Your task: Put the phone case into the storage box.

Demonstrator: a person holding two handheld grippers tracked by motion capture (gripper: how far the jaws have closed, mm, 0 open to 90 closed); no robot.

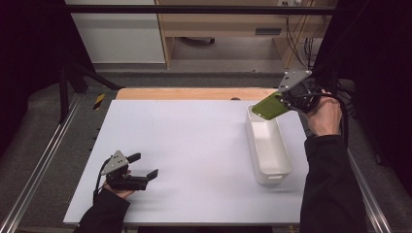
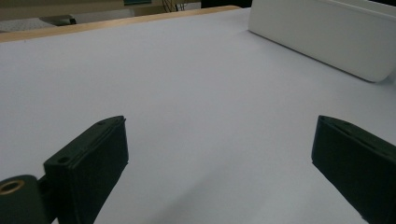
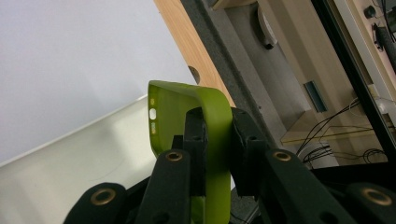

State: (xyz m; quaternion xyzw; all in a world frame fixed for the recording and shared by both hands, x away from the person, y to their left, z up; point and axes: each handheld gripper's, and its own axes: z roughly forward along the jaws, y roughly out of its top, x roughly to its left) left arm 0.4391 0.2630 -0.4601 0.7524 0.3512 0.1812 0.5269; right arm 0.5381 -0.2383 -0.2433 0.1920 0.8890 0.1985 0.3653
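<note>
Phone case (image 1: 268, 106): lime green, plain, slightly see-through at the edge in the right gripper view (image 3: 187, 116). Bin (image 1: 268, 145): plain white, inside and out; also white in the left gripper view (image 2: 322, 32). Table (image 1: 184, 155): pale lavender-white sheet, no pattern, with a light wood strip (image 1: 194, 93) along the far edge. Right gripper (image 1: 286, 99): black body, grey plate on top, brass-coloured screw rings on the jaws. Left gripper (image 1: 145, 167): black, grey plate, black jaws. Sleeves (image 1: 330, 189): black. Floor (image 1: 43, 141): dark grey. Cabinet (image 1: 116, 39) behind: white. Shelf unit (image 1: 228, 24): light wood. Small yellow-and-black striped mark (image 1: 99, 101) at the table's far left corner.
</note>
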